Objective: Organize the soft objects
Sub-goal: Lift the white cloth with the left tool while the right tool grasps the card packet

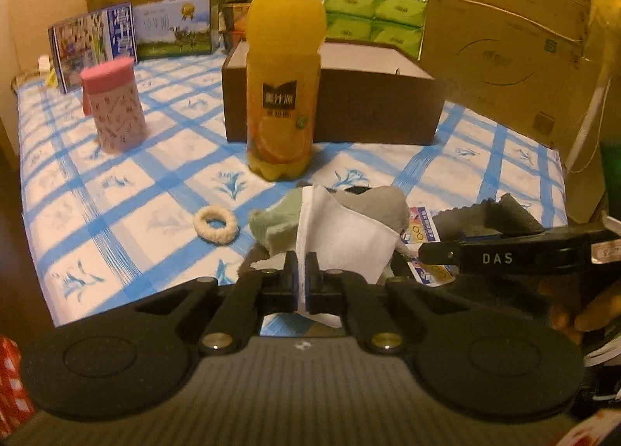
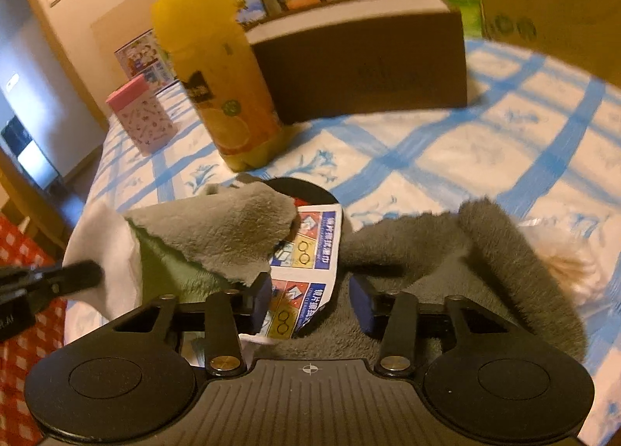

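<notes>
My left gripper [image 1: 301, 267] is shut on a white cloth [image 1: 341, 236], which stands up from the soft pile at the table's near edge. Behind it lie a grey-and-green fleece cloth [image 1: 372, 201] and a dark grey cloth [image 1: 500, 217]. A cream knitted ring [image 1: 214, 222] lies left of the pile. My right gripper [image 2: 310, 296] is open, low over a printed packet [image 2: 306, 248] and the dark grey fleece [image 2: 485, 252]. The grey-green cloth [image 2: 217, 228] and the white cloth [image 2: 108, 252] lie to its left. A pale fluffy item [image 2: 570, 267] lies at right.
An orange juice bottle [image 1: 285, 69] stands mid-table before an open brown box [image 1: 380, 108]. A pink lidded cup [image 1: 114, 104] stands left. A large cardboard box [image 1: 504, 42], green tissue packs [image 1: 372, 19] and printed cartons [image 1: 128, 34] line the back. The table has a blue checked cloth [image 1: 116, 190].
</notes>
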Tool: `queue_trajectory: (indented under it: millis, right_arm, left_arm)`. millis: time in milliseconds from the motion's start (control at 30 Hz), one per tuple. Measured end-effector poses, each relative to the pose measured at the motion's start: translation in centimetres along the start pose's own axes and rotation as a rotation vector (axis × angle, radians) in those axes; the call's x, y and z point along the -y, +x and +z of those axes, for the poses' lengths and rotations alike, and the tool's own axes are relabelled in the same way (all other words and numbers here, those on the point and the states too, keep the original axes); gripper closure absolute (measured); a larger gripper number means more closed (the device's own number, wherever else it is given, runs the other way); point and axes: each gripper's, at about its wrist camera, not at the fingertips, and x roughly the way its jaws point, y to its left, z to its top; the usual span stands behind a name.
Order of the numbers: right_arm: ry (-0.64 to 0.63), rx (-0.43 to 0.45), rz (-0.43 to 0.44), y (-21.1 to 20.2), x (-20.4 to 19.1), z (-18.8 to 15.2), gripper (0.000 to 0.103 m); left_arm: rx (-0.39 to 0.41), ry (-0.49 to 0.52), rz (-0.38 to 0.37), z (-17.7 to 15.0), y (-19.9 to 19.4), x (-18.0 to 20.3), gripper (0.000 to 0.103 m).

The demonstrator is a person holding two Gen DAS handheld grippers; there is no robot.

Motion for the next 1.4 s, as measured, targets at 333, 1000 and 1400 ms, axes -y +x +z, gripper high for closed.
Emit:
queue_trajectory:
  millis: [333, 1000, 1400]
  right_arm:
    - [0.115, 0.023, 0.122, 1.1, 1.8, 0.0, 0.097]
    - [0.122, -0.014, 0.18, -0.4, -0.6, -1.6, 0.097]
    - [0.073, -0.005, 0.134, -1.4, -1.6, -1.8, 0.102]
  left_arm:
    - [-0.065, -0.039, -0.004, -1.3, 1.9, -0.5, 0.1]
    - [-0.088, -0.069, -0.032, -2.6, 0.4, 0.1, 0.099]
    - [-0.076, -0.035, -0.038, -3.1, 0.5, 0.4, 0.101]
